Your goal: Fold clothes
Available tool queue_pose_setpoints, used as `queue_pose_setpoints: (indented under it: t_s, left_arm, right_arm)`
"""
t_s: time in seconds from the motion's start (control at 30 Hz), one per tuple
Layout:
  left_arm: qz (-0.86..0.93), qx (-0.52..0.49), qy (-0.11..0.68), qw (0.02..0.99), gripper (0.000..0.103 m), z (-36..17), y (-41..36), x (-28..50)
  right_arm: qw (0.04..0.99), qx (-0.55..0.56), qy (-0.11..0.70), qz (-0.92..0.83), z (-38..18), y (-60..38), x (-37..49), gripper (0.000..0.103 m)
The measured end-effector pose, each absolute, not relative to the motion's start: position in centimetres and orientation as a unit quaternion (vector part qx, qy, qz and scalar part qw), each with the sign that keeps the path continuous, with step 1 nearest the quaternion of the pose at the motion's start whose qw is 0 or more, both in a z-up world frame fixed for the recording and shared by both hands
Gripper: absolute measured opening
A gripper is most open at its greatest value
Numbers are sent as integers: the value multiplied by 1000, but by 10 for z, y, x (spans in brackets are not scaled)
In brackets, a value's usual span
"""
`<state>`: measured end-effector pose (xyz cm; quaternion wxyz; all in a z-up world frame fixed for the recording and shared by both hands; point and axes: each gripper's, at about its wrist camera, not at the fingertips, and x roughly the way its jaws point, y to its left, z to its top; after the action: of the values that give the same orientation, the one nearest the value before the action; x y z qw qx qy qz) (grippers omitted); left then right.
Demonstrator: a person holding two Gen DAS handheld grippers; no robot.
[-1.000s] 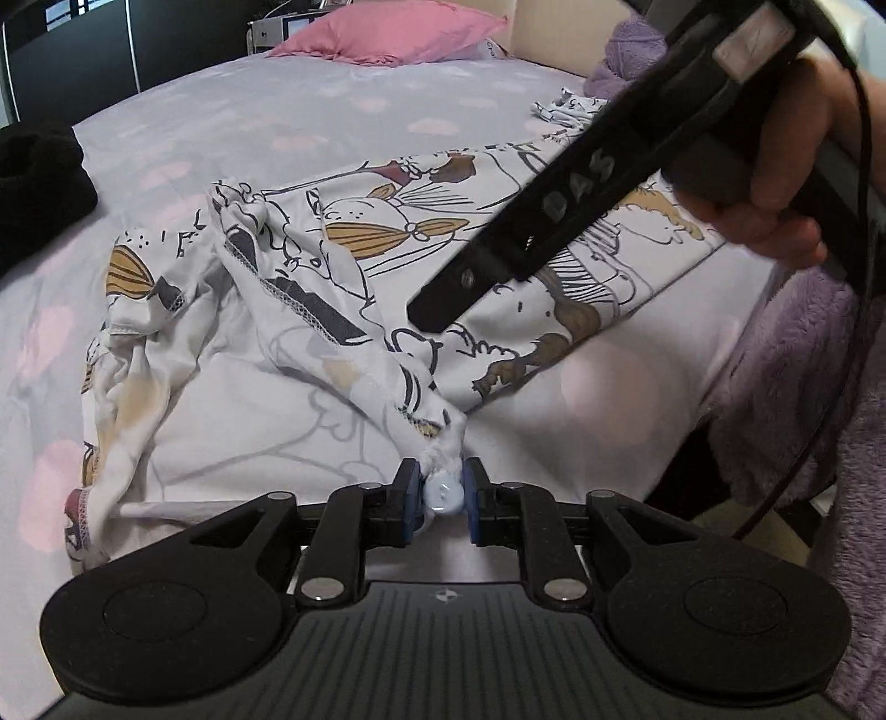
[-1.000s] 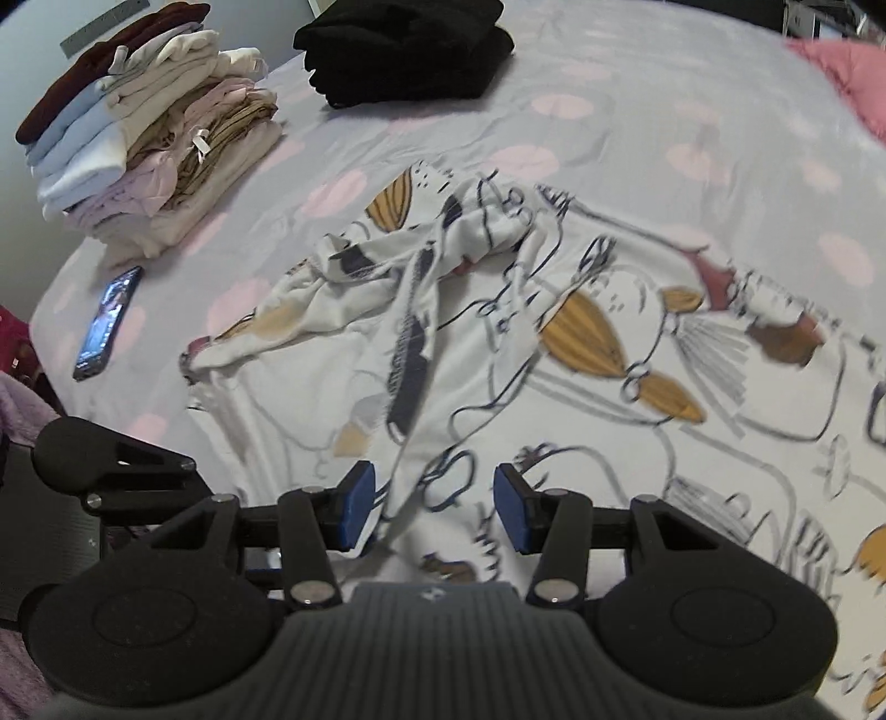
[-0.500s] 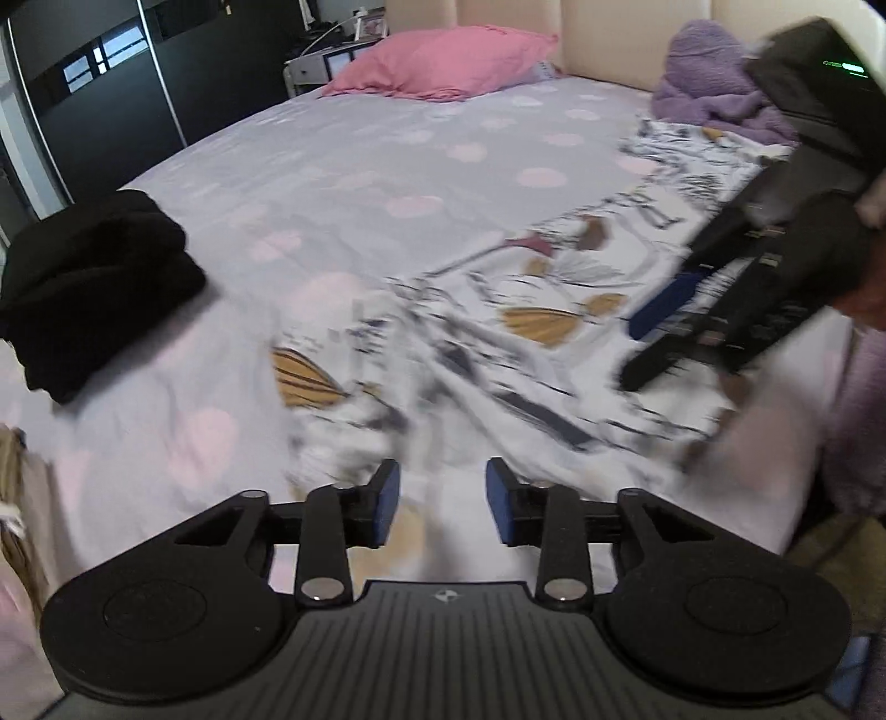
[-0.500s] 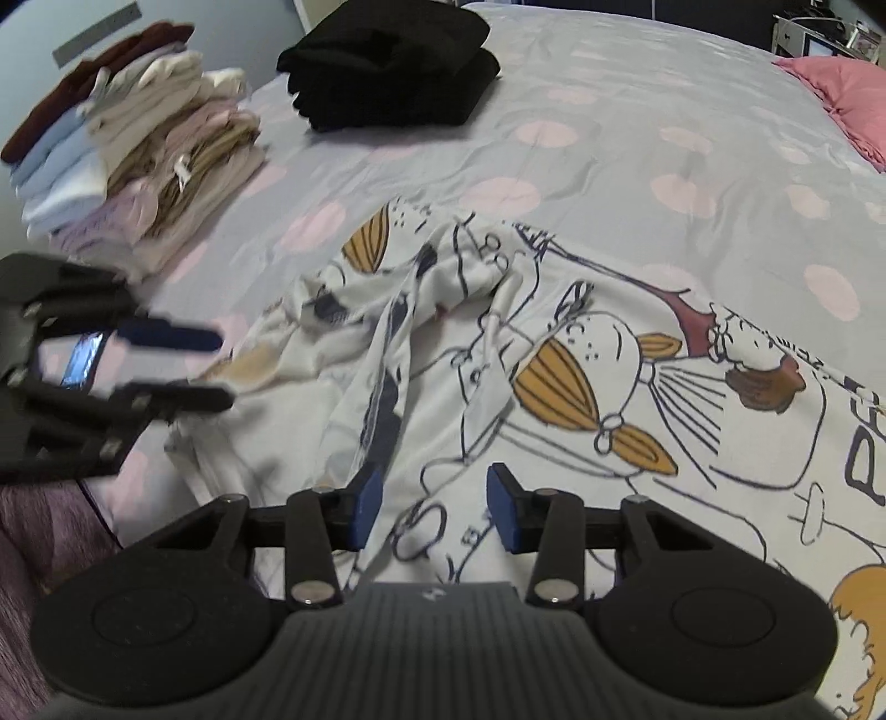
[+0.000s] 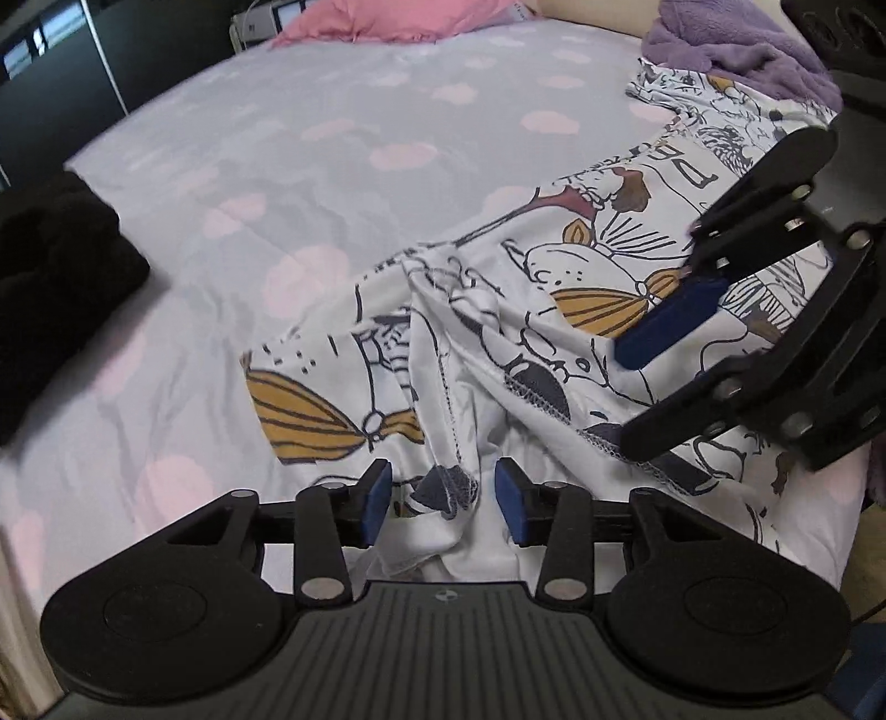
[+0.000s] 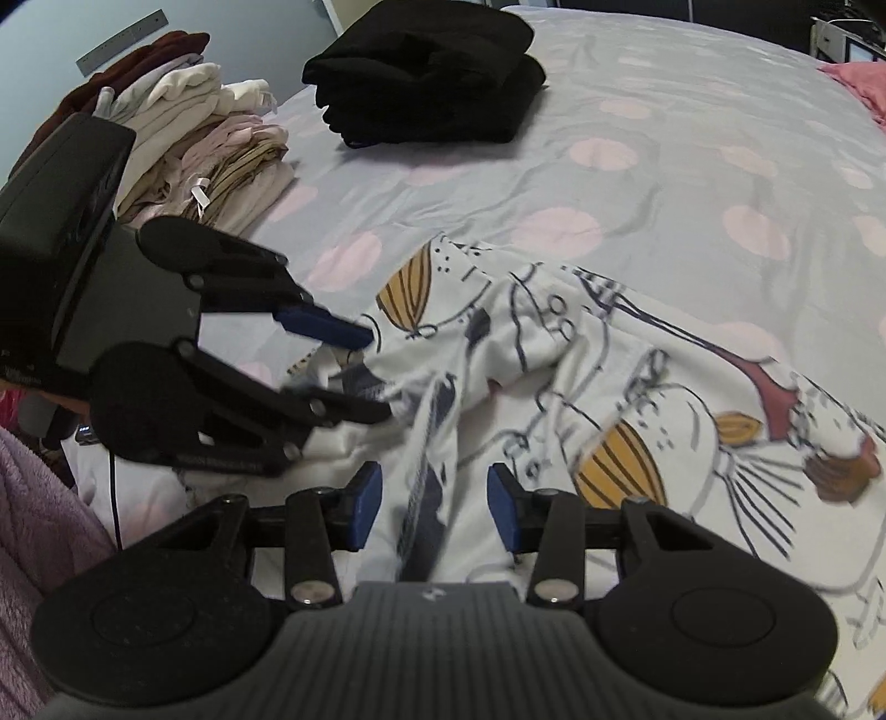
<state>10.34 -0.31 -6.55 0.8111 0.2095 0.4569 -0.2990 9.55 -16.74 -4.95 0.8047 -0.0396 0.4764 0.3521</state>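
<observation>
place: home bedroom | evidence: bed [image 5: 343, 166], pink pillow [image 5: 387, 22], folded clothes stack [image 6: 210, 149]

Each gripper is made of matt black plastic: the left gripper [image 5: 441, 501] and the right gripper [image 6: 434, 510] both have a ribbed dark grey base plate with a small round emblem, two round flat discs at the sides, and flat black link arms fixed with silver screws. The fingers [image 5: 376, 498] end in blue rubber pads. A thin black cable [image 6: 114, 498] hangs below the left gripper, and a fluffy purple sleeve [image 6: 39, 531] shows at the edge of the right wrist view.
</observation>
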Motion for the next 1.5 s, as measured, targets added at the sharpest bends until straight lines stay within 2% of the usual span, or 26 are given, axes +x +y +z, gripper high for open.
queue_pose_setpoints:
  t_s: [0.07, 0.1, 0.13, 0.17, 0.27, 0.5, 0.63, 0.7, 0.87, 1.03, 1.17, 1.23, 1.3, 1.37, 1.5]
  left_arm:
    - [-300, 200, 460, 811, 16, -66, 0, 105]
    - [-299, 198, 458, 814, 10, -65, 1, 104]
    - [-298, 194, 453, 818, 7, -63, 3, 103]
    - [-294, 188, 447, 824, 5, -60, 5, 102]
    - [-271, 174, 425, 846, 3, -46, 11, 99]
    - [-220, 164, 385, 881, 3, -11, 17, 101]
    - [-237, 158, 385, 878, 3, -1, 6, 90]
    - [-252, 153, 385, 875, 3, 2, -3, 82]
    - [-287, 164, 393, 858, 3, -5, -38, 62]
    - [-304, 191, 412, 837, 3, -37, -65, 52]
    - [-299, 196, 426, 831, 23, -51, -65, 46]
    - [-297, 190, 422, 835, 29, -46, -57, 41]
    - [-298, 184, 417, 839, 43, -40, -46, 35]
    - [-288, 190, 410, 844, 47, -32, -36, 28]
    - [-246, 201, 418, 851, 47, -28, -9, 26]
  right_arm:
    - [801, -41, 478, 358, -55, -160, 102, 43]
    - [799, -41, 480, 359, -58, -157, 105, 37]
    - [799, -40, 481, 359, -60, -157, 106, 19]
    - [799, -39, 480, 359, -61, -158, 106, 7]
    - [807, -39, 481, 340, -58, -168, 103, 5]
    - [808, -48, 521, 271, -69, -205, 101, 6]
    - [816, -55, 520, 247, -68, -215, 101, 17]
    - [827, -53, 502, 247, -61, -220, 100, 32]
    - [842, -40, 472, 259, -47, -223, 100, 33]
    - [844, -44, 472, 252, -46, -225, 100, 34]
    - [844, -48, 470, 253, -46, -225, 99, 36]
    - [844, -51, 469, 256, -45, -225, 96, 36]
    - [843, -53, 468, 259, -45, -224, 93, 37]
    - [842, -56, 467, 265, -44, -222, 90, 37]
    - [846, -58, 451, 280, -38, -218, 82, 36]
